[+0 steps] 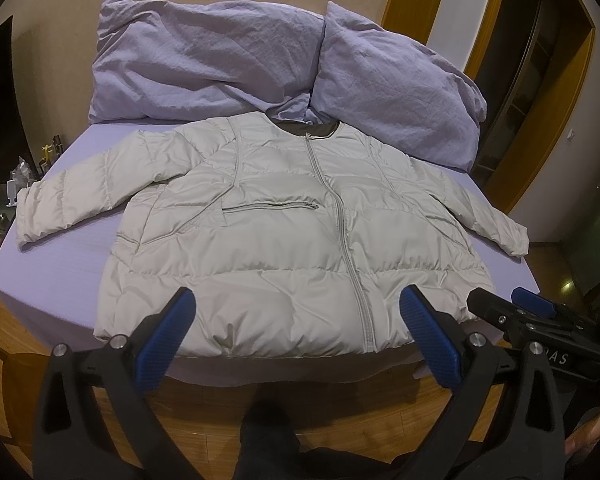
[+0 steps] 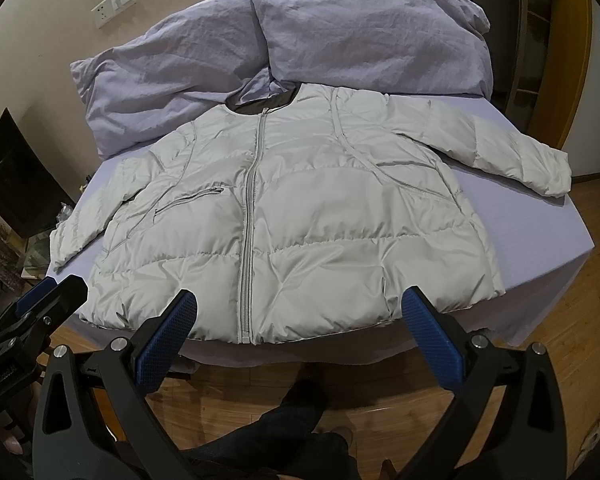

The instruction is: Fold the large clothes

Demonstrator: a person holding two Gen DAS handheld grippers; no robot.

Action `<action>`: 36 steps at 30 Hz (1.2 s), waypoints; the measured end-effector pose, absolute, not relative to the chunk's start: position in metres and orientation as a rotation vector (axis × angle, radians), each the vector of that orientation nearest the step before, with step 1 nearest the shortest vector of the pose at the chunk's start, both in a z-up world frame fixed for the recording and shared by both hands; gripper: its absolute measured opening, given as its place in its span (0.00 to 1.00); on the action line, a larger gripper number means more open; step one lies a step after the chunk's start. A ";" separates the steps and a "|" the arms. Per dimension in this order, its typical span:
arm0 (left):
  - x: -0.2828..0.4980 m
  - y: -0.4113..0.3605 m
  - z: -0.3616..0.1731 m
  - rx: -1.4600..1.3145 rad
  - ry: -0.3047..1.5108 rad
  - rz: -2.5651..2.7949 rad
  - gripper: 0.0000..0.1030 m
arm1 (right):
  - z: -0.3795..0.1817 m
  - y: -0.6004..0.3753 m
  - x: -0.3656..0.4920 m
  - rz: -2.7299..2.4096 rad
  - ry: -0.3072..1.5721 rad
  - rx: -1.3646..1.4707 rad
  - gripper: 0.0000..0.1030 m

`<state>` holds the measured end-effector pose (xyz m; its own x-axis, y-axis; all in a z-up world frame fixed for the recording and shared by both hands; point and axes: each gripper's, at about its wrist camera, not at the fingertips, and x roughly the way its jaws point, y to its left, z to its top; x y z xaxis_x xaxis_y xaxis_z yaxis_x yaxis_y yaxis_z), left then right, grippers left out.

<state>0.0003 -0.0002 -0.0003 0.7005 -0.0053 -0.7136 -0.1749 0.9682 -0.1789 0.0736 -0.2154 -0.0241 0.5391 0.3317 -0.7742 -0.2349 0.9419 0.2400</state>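
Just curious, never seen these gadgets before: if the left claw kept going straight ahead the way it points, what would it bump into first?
Probably the hem of the puffer jacket on the bed; the open left claw points at it.

The jacket is spread flat on the bed, sleeves out to either side; two pillows are set side by side behind its collar.

Puffer jacket: pale grey quilted cloth, slight sheen, crinkled; grey zipper down the front. Pillows: lilac woven cloth, matt, heavily creased. Bed sheet: lilac, matt, smooth. Floor: glossy varnished wood. Left gripper: matt black plastic, blue textured pads, metal pins
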 end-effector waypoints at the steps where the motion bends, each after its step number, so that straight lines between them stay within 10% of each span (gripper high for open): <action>1: 0.000 0.000 0.000 -0.242 0.791 0.095 0.98 | -0.024 -0.216 0.074 0.338 0.943 0.111 0.99; 36: 0.000 0.000 -0.001 -0.245 0.793 0.095 0.98 | -0.024 -0.218 0.073 0.335 0.946 0.109 0.99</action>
<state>0.0004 0.0003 -0.0005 0.6990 -0.0073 -0.7151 -0.1762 0.9674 -0.1820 0.0732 -0.2175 -0.0241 0.5378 0.3284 -0.7765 -0.2337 0.9430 0.2369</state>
